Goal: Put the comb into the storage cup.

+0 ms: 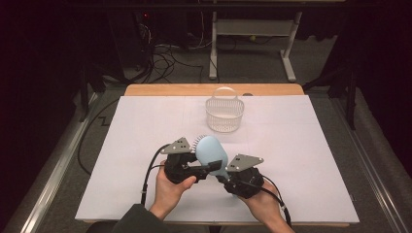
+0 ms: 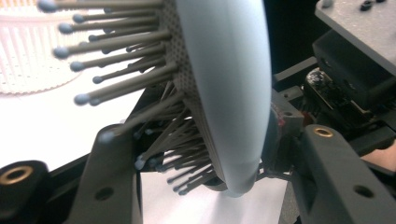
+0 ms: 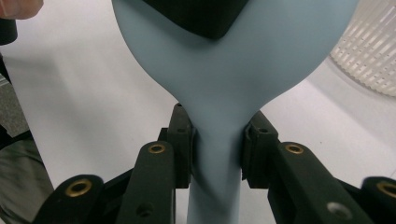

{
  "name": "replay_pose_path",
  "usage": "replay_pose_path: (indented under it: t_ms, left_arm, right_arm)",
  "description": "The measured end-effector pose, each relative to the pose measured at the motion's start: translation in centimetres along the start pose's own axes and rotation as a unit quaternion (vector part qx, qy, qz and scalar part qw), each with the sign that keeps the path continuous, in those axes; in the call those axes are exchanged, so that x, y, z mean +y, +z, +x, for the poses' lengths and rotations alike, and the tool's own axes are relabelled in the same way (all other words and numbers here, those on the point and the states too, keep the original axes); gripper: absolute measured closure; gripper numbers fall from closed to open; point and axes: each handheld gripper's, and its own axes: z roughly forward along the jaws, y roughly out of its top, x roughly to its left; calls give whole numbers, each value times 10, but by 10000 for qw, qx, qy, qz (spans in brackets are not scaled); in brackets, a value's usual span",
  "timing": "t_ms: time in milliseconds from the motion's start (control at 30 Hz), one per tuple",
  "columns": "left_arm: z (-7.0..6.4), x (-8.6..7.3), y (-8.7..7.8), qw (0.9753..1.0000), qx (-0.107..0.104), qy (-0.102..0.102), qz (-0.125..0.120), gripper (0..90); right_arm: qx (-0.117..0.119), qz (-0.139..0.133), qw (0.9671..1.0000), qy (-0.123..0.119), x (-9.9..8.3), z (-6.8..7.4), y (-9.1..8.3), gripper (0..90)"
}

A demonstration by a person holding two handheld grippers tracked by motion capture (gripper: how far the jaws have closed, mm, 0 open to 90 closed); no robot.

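A light blue hairbrush point(image 1: 211, 150) with grey bristles is held just above the white table top point(image 1: 141, 131), near its front middle. My right gripper point(image 1: 222, 175) is shut on its handle point(image 3: 215, 154), one jaw on each side of the neck. My left gripper point(image 1: 210, 166) comes in from the left and is closed across the lower part of the brush head point(image 2: 224, 93). One of its jaws presses into the splayed bristles point(image 2: 154, 140) and the other lies on the smooth back. A hand holds each gripper.
A white slatted plastic basket point(image 1: 224, 114) with a raised handle stands empty at the back middle of the table, beyond the brush. Cables trail from both grippers toward the front edge. Behind the table are a floor with cables and the legs of a desk.
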Motion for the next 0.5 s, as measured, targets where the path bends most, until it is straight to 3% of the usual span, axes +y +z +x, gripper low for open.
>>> replay_pose_path:
  t_ms: [300, 500]
  left_arm:
    - [0, -1, -3, 9999, -78, 86, -21, 541]
    - [2, 1, -6, 9998, -146, 20, -116, 552]
  right_arm:
    - [87, -3, 10000, -48, 0, 0, 2, 699]
    - [91, -106, 9999, -8, 1, -2, -2, 651]
